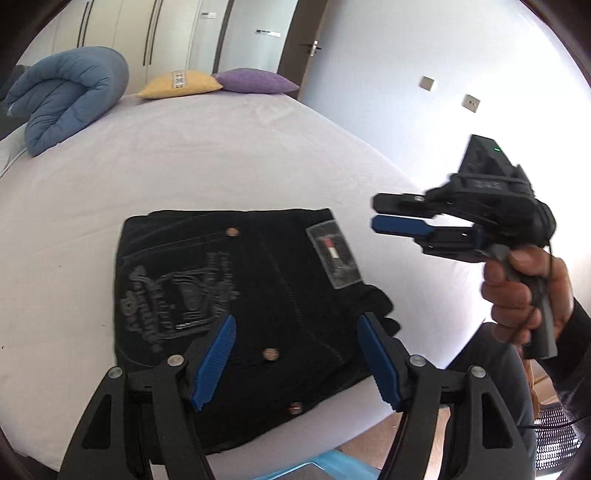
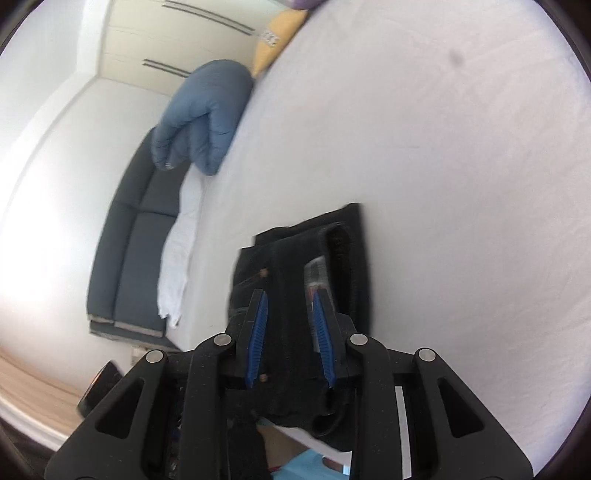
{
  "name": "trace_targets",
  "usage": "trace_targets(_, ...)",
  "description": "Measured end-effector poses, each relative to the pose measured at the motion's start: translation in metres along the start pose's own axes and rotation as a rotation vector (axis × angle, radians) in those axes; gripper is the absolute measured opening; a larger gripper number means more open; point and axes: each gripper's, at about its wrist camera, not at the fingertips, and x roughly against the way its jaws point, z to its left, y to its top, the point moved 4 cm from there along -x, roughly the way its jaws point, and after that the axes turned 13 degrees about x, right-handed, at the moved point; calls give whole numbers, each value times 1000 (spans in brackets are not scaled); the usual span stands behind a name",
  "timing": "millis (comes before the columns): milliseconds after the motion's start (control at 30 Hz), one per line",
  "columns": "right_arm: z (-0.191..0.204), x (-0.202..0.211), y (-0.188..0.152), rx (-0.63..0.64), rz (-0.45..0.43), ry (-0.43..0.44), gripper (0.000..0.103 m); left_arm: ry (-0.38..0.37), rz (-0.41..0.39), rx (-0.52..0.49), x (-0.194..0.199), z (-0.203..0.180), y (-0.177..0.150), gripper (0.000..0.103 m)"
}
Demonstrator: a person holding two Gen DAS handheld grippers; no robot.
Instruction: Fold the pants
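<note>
Pants [image 1: 236, 302], black denim, lie folded into a compact rectangle on the white bed [image 1: 221, 155], lower centre of the left wrist frame, close to the bed's near edge. Back pocket embroidery faces up on the left part, a brand patch [image 1: 334, 254] sits at the upper right corner of the fold, and copper rivets show along the seam. One corner at the right of the fold bulges out slightly.

Left gripper [image 1: 295, 354]: jaws wide apart, blue pads on either side of the lower part of the pants, above the cloth, nothing gripped.

Right gripper [image 1: 391, 216]: seen side-on at centre right of the left wrist frame, held in a hand [image 1: 524, 291] with a dark sleeve, up off the bed and clear to the right of the pants. Jaws narrow, a small gap between the black finger and the blue pad, nothing in them. In the right wrist frame the same gripper [image 2: 291, 332] shows its pads slightly parted with the pants [image 2: 295, 266] behind them at frame centre; the frame is blurred.

Upper left of the left wrist frame: rolled blue duvet [image 1: 66, 96], yellow pillow [image 1: 181, 85], purple pillow [image 1: 255, 81] along the far edge of the bed, wardrobe doors [image 1: 147, 33] behind. Right wrist frame also shows a dark sofa [image 2: 133, 236] at left, beside the bed.
</note>
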Motion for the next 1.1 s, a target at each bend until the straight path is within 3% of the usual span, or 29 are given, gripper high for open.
trace_targets(100,20,-29,-21,68,98,1,25,48,48,23,-12,27,3,69)
trace_targets(233,-10,-62,-60,32,234,-109,23,69,151,49,-41,60,-5,60)
trace_targets(300,-17,-56,-67,4,181,-54,23,60,159,69,-46,66,-10,59)
trace_targets(400,-24,-43,-70,-10,158,-46,21,93,178,47,-53,63,-11,59)
trace_targets(567,-22,-17,-76,3,166,-119,22,112,194,52,-58,63,-9,59)
trace_targets(667,-12,2,-69,14,124,-145,22,116,195,40,-59,57,-8,59)
trace_targets(767,6,10,-53,38,67,-75,26,114,196,42,-62,55,-7,59)
trace_targets(967,9,-26,-58,73,166,-81,26,120,197,42,-61,55,-9,59)
trace_targets(1033,-5,-39,-70,61,231,-138,25,122,198,40,-62,55,-10,59)
trace_targets(1100,-12,-36,-80,52,197,-116,24,126,199,30,-62,53,-10,59)
